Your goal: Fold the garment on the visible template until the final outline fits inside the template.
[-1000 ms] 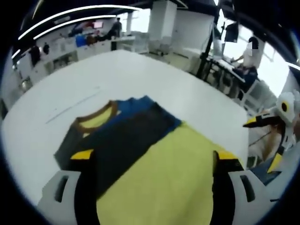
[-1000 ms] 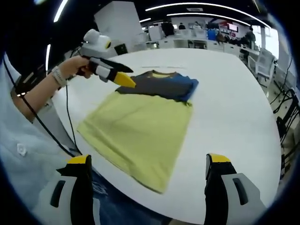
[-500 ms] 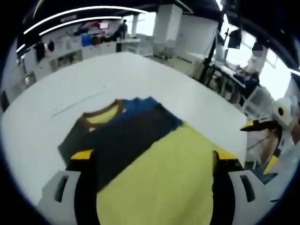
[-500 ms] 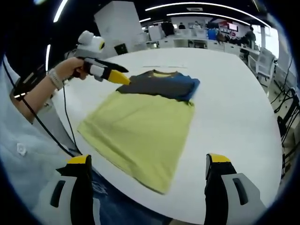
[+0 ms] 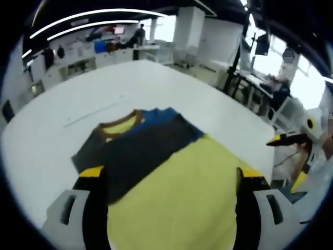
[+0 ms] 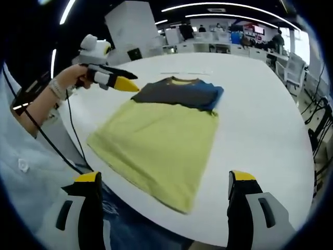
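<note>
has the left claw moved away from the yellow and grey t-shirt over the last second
Yes. In the right gripper view the left claw has drawn back off the yellow and grey t-shirt, its yellow tips now beside the grey shoulder corner over the white table.

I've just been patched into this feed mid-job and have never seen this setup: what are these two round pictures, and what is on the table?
There is no robot: a person holds hand tongs in each hand, each with a fisheye camera looking along its jaws. In the left gripper view, the left tongs stand open above the yellow-bodied shirt with dark grey and blue shoulders, holding nothing. In the right gripper view, the right tongs are open and empty too, nearer the shirt's hem. The left tongs also show there, in the person's hand, beside the shirt's shoulder; I cannot tell whether they touch it. The shirt lies flat on the round white table.
</note>
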`<state>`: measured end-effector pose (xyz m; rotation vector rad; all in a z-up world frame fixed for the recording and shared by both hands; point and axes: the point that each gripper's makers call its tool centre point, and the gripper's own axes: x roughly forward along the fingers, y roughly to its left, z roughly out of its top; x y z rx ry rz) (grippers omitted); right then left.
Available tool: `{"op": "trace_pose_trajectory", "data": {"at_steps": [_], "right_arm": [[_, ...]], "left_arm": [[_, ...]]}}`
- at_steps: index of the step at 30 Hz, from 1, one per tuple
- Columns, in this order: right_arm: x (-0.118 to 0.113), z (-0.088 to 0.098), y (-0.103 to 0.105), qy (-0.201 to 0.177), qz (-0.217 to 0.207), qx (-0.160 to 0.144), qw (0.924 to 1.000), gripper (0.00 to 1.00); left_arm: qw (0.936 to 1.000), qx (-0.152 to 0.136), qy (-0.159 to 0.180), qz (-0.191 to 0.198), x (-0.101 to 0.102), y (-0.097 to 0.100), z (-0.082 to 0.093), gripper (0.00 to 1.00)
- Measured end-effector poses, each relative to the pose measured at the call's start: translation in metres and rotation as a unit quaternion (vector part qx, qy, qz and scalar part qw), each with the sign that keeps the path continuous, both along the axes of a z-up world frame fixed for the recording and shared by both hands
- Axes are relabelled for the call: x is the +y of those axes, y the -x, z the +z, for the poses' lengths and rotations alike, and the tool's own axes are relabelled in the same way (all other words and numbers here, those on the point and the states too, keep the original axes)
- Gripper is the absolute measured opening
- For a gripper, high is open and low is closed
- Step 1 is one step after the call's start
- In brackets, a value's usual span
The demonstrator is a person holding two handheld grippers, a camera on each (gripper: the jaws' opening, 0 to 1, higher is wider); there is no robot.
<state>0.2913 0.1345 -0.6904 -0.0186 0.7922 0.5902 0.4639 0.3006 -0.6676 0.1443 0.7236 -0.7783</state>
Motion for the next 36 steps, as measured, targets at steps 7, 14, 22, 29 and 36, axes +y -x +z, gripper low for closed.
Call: {"op": "trace_pose_trajectory", "data": {"at_steps": [7, 14, 22, 29, 36], "right_arm": [[0.002, 0.000, 0.004, -0.002, -0.001, -0.002, 1.0000, 1.00], [0.000, 0.000, 0.008, 0.001, 0.000, -0.003, 1.0000, 1.00], [-0.001, 0.000, 0.011, 0.001, -0.004, -0.004, 1.0000, 1.00], [0.000, -0.002, 0.012, 0.001, -0.004, -0.004, 1.0000, 1.00], [0.001, -0.002, 0.011, 0.001, -0.004, -0.006, 1.0000, 1.00]], "left_arm": [[1.0000, -0.004, 0.005, 0.007, 0.005, 0.007, 0.003, 1.00], [0.9999, -0.009, 0.002, 0.007, 0.008, 0.013, 0.006, 1.00], [0.9999, -0.009, -0.001, 0.014, 0.018, 0.023, 0.008, 1.00], [0.9998, -0.010, -0.002, 0.016, 0.026, 0.031, 0.010, 1.00], [0.9997, -0.009, -0.007, 0.024, 0.038, 0.039, 0.010, 1.00]]}}
